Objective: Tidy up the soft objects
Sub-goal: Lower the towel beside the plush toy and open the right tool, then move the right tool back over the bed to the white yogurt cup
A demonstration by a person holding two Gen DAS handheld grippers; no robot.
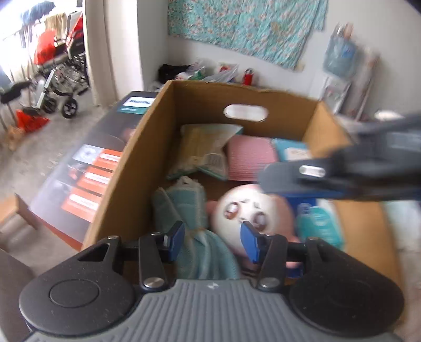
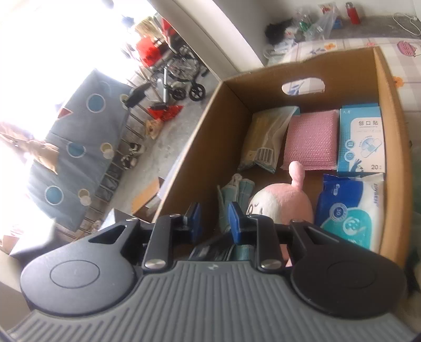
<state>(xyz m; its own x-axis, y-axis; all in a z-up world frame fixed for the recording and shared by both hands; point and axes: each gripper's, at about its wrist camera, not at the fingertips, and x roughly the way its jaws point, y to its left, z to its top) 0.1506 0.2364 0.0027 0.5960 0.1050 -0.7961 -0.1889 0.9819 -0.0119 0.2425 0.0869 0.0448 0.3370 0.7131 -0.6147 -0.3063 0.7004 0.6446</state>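
A cardboard box (image 1: pixel 147 147) (image 2: pixel 200 136) holds soft things: a teal towel (image 1: pixel 184 200) (image 2: pixel 236 192), a pink and white plush toy (image 1: pixel 252 207) (image 2: pixel 284 202), a pink sponge cloth (image 1: pixel 250 160) (image 2: pixel 310 139), a beige packet (image 1: pixel 202 150) (image 2: pixel 268 136), a wet wipes pack (image 2: pixel 350 210) and a plaster box (image 2: pixel 360 139). My left gripper (image 1: pixel 213 239) is open and empty, above the towel and plush. My right gripper (image 2: pixel 213 221) is open and empty over the box's near left corner; it also crosses the left wrist view (image 1: pixel 342 173), blurred.
The box stands on a patterned bed cover (image 2: pixel 342 47). A dark printed carton (image 1: pixel 86 173) lies left of it. A wheelchair (image 1: pixel 63 79) (image 2: pixel 181 71) and clutter stand on the floor beyond. Bottles and bags (image 2: pixel 315 21) lie along the back wall.
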